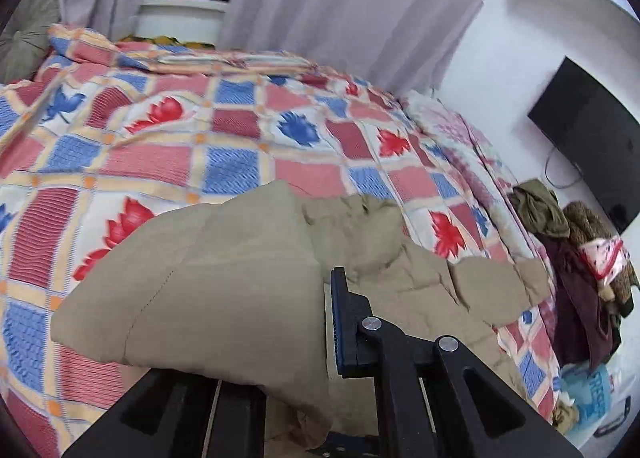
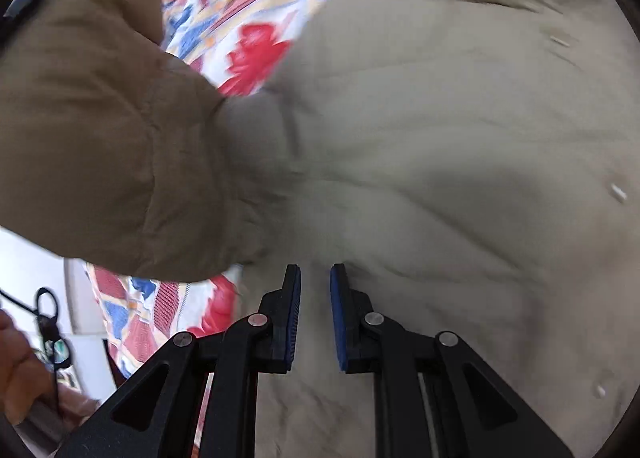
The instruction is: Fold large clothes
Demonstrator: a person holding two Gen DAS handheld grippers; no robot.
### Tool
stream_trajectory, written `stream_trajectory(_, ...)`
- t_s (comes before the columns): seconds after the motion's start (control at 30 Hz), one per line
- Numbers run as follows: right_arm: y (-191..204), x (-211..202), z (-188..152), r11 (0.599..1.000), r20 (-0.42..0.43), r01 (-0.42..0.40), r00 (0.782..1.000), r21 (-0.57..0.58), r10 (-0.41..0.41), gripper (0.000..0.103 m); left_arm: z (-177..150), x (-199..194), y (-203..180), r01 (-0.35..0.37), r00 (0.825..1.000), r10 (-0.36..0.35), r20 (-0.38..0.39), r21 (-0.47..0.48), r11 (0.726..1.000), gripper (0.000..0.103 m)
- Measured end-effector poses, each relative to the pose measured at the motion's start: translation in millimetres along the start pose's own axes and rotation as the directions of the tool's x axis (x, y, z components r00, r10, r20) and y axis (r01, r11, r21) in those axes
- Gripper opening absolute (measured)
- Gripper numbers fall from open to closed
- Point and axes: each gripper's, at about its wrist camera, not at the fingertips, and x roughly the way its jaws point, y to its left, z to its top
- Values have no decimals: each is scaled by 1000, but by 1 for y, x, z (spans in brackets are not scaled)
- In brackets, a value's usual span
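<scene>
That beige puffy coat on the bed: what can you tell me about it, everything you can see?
The beige coat looks like a padded, quilted jacket in matte tan fabric with stitched seams. It sprawls rumpled across the patterned quilt. One thick part, likely a sleeve, is lifted, pinched in the left gripper. The right gripper hovers nearly closed over its body, where small pale toggles show.

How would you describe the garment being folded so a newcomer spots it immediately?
Start at the bed with the red-and-blue patchwork quilt. Lying on its near side is a puffy beige padded jacket. Unlike the dark clothes pile at the bed's end, it is plain, pale and quilted.
</scene>
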Motion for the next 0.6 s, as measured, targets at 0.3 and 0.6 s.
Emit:
stream_trajectory(0.3, -103, -85, -21, 980, 94, 140, 984, 144, -154, 17, -81, 141, -46, -145, 937, 188, -295, 161, 976, 11)
stream_trajectory(0.6, -130, -98, -15, 978, 105, 144, 981, 151, -160, 17, -99, 110, -62, -190, 945, 243, -220, 236, 953, 103)
